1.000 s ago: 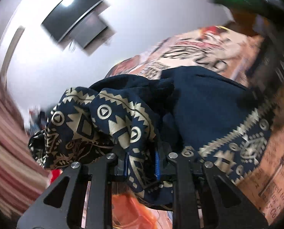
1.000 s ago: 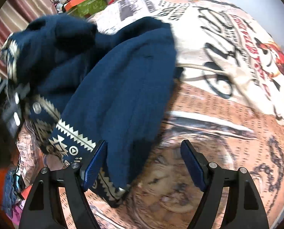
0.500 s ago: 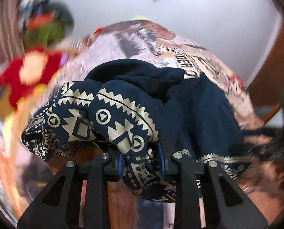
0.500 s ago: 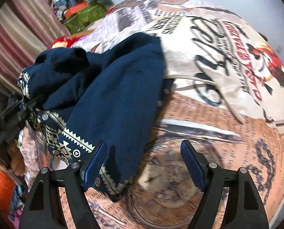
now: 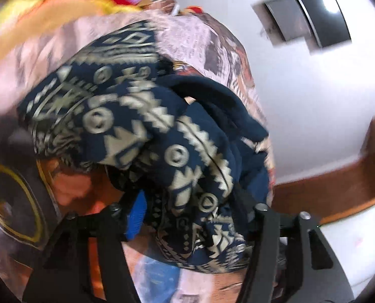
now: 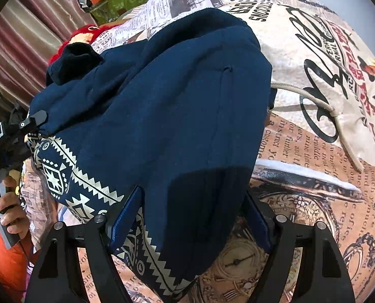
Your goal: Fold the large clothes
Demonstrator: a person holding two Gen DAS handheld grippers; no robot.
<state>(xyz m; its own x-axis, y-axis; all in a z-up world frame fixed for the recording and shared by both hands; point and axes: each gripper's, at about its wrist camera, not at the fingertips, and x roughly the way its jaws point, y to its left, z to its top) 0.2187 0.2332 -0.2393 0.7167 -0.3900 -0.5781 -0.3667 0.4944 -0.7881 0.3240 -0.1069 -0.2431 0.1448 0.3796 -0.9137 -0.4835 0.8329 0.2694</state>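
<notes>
Soft matt navy knit garment (image 6: pixel 162 101), printed cotton bedspread (image 6: pixel 313 151), matt black plastic jaws

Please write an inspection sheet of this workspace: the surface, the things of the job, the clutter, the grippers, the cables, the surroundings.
Surface: bed cover printed like old newspaper.
Job's things: navy garment with cream patterned border, bunched, not flat.
Clutter: red plush toy; green box with oddments at far end.
Grippers: left gripper opening, patterned fabric between the jaws; right gripper wide, garment lying between the jaws, pads not pressing.
Cables: beige cord on the cover.
Surroundings: striped curtain; white wall.
</notes>
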